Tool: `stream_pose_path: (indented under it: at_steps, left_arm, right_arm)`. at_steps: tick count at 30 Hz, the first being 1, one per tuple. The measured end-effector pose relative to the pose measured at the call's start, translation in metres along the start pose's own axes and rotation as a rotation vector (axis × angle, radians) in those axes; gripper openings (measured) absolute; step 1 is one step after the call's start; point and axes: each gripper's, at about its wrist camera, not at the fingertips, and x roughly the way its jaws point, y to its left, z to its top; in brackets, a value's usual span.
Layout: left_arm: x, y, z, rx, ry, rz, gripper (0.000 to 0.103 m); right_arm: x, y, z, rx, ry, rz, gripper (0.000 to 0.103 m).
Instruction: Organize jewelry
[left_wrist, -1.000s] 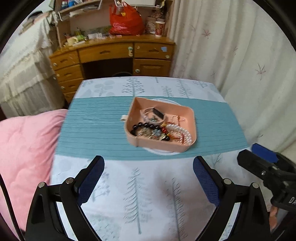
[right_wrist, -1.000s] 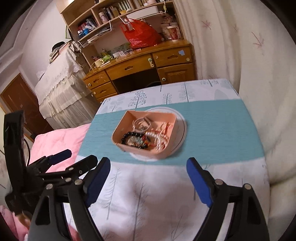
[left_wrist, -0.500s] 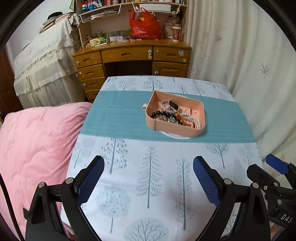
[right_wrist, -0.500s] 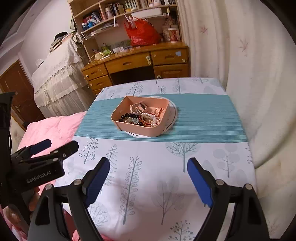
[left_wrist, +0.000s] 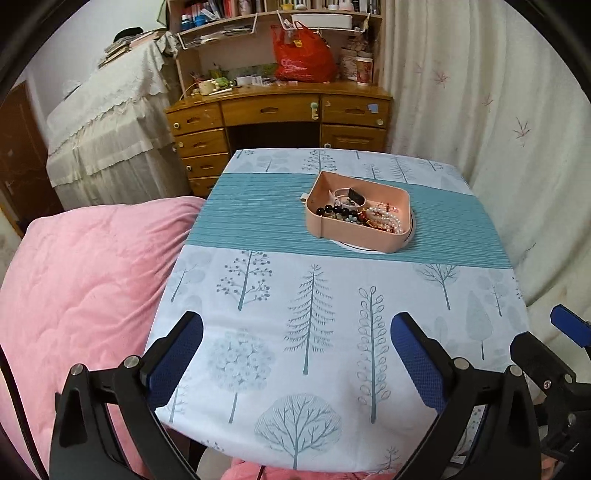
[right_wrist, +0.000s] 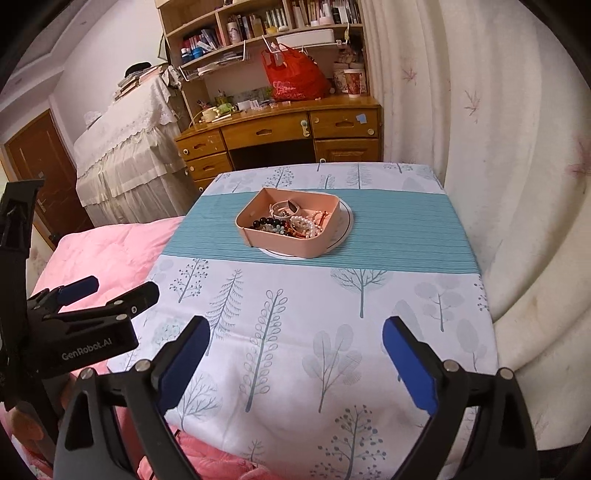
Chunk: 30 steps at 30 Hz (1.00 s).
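A pink tray (left_wrist: 354, 232) heaped with jewelry sits on a white round plate (left_wrist: 411, 226) on the teal striped band of a tree-print tablecloth (left_wrist: 314, 332), toward the table's far side. Inside lie a string of white pearls (left_wrist: 386, 218), a dark bead bracelet (left_wrist: 334, 211) and a pale bangle (left_wrist: 347, 197). The left gripper (left_wrist: 295, 343) hangs over the near edge of the table, its blue-padded jaws spread wide and holding nothing. The right gripper (right_wrist: 295, 341) does likewise beside it, jaws wide apart and empty, well short of the tray. A pink quilt (left_wrist: 74, 288) lies to the left; a wooden desk (left_wrist: 280, 114) stands behind the table.
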Motion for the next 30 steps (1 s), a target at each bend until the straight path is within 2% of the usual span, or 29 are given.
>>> stream_pose_path:
  at_steps: [7,9,11,30]
  left_arm:
    - [-0.011,-0.001,-0.015,-0.008,0.012,-0.073,0.102]
    - [-0.014,-0.003,-0.018,-0.003,0.01,-0.065,0.102]
    - [-0.017,-0.005,-0.02,0.003,0.007,-0.058,0.102]
    - [-0.023,-0.013,-0.022,0.029,-0.01,-0.03,0.102]
  right_arm:
    - [-0.009,-0.001,-0.008,0.003,-0.001,-0.01,0.096]
    - [-0.013,-0.001,-0.012,0.002,-0.008,-0.01,0.096]
    - [-0.017,-0.001,-0.013,0.001,-0.016,-0.011,0.103]
    - [-0.02,-0.003,-0.016,0.001,-0.017,-0.022,0.103]
